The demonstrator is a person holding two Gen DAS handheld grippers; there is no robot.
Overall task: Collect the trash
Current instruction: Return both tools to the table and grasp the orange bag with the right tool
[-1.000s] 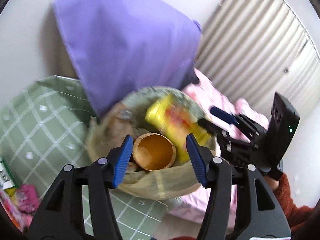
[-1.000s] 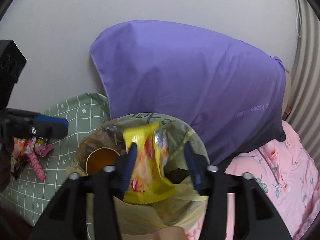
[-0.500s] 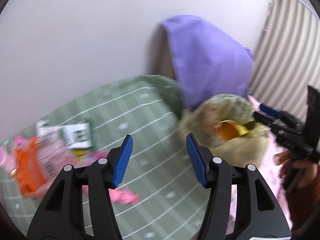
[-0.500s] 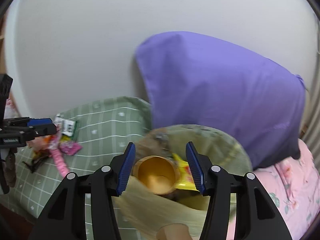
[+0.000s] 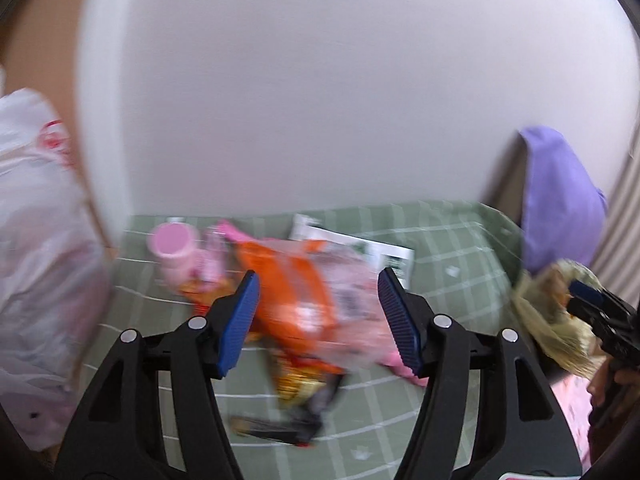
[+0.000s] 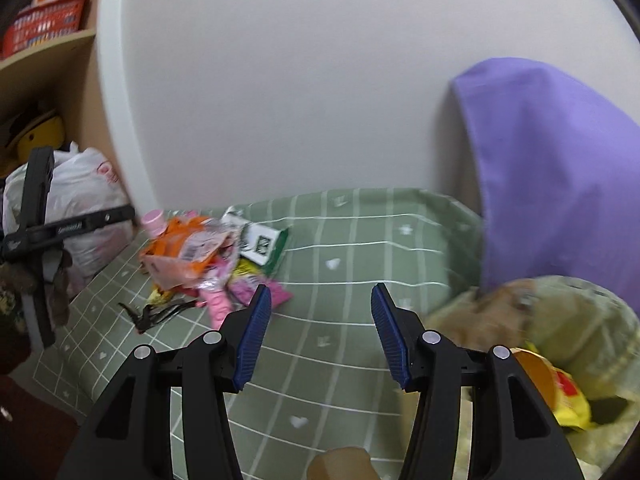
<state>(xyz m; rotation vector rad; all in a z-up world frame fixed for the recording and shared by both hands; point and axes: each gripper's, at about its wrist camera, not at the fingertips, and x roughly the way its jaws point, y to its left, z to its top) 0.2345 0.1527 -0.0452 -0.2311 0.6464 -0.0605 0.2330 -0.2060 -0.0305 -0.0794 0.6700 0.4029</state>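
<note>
You had some trash in the bag, and a pile was left on the bed.

The trash bag [image 6: 560, 344] by the purple pillow [image 6: 560, 168] already held a yellow wrapper [image 6: 570, 400] and a brown cup [image 6: 534, 372]. The trash pile [image 6: 200, 256], with an orange packet [image 5: 296, 292] and a pink bottle [image 5: 172, 244], lay on the green bed cover [image 6: 360, 240], near the wall. Your left hand-held gripper [image 5: 318, 322] hung over the pile with its jaws opening and nothing pinched. Your right hand-held gripper [image 6: 320, 336] was spread and empty. The bed between pile and bag looked clear; mind the white bag [image 6: 88, 196] at the left edge.
</note>
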